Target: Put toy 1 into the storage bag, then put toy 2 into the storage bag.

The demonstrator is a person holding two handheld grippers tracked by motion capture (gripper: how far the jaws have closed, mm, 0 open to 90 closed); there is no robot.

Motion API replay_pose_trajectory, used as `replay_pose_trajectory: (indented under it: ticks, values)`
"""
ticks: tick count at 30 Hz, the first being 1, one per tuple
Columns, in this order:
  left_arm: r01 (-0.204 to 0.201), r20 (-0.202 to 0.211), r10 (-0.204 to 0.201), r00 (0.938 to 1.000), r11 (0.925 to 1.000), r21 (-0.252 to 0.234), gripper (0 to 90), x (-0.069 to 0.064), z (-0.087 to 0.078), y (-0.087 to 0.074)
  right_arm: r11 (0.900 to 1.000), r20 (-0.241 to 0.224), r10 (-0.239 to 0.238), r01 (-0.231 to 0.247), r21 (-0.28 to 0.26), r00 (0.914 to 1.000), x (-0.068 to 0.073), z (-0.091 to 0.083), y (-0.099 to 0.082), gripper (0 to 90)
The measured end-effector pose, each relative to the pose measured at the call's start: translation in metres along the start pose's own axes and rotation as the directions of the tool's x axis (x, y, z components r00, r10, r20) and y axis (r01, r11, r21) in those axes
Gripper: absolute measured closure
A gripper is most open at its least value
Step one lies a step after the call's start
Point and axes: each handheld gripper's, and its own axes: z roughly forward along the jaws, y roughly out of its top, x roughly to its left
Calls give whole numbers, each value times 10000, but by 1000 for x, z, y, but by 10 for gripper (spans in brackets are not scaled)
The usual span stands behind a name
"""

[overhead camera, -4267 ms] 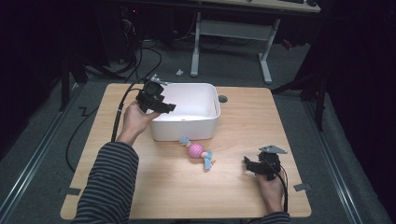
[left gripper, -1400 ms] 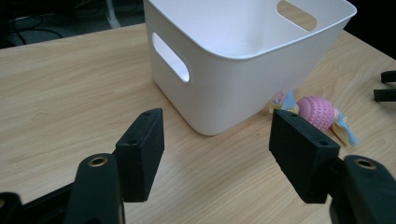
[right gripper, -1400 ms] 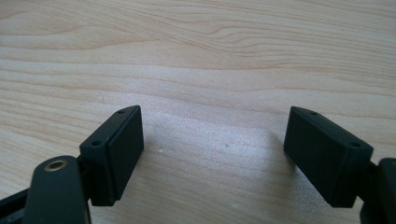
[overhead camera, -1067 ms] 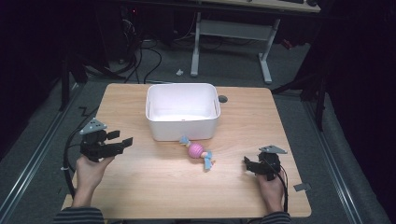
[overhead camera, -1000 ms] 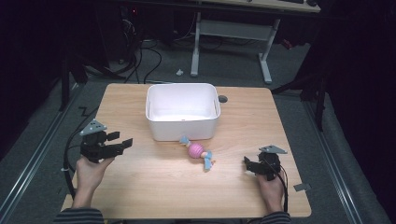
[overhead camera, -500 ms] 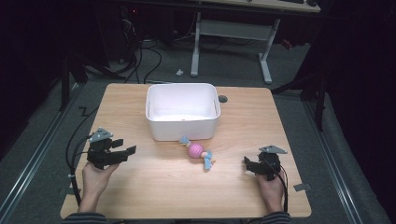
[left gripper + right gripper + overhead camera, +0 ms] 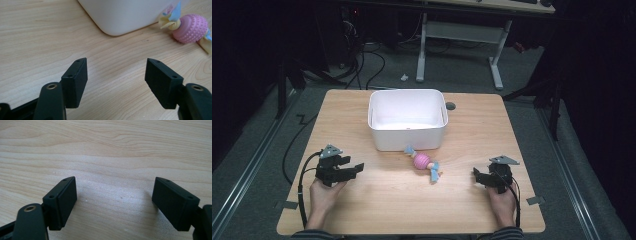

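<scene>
No readable text, label or number anywhere (bin and toy included).

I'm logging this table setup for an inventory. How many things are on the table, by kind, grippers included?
White bin: 1
Pink knobbly ball toy with cloth ends: 1
Black grippers: 2, left gripper and right gripper, both open and holding nothing
Total: 4

Light wood tabletop [image 7: 362, 210] sitting on a grey carpeted floor [image 7: 257, 165]. Small round dark grommet [image 7: 450, 106] near the far edge, right of centre. Past it, top of the frame, a white desk frame [image 7: 462, 32], tangled black cables [image 7: 362, 60] at upper left, and a white scrap [image 7: 404, 77] on the floor.
</scene>
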Motion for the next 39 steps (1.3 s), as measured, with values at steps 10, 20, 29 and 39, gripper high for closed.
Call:
replay_pose_trajectory:
  ticks: [10,20,29,39]
  values:
    - [-66,-181,69,9998,9998,167,348,-3,18,-8,10000,0,-1,1,-2,10000,0,0,0,200]
    - [-497,-676,523,9963,9980,395,344,-9,33,-9,10000,0,-1,1,0,10000,0,0,0,200]
    - [-904,-1079,960,9895,9943,562,344,-14,46,-10,10000,-27,-23,23,22,10000,0,0,0,200]
    - [-1023,-1341,1113,9847,9921,720,337,-14,55,-11,10000,-65,-84,85,53,9999,0,0,1,180]
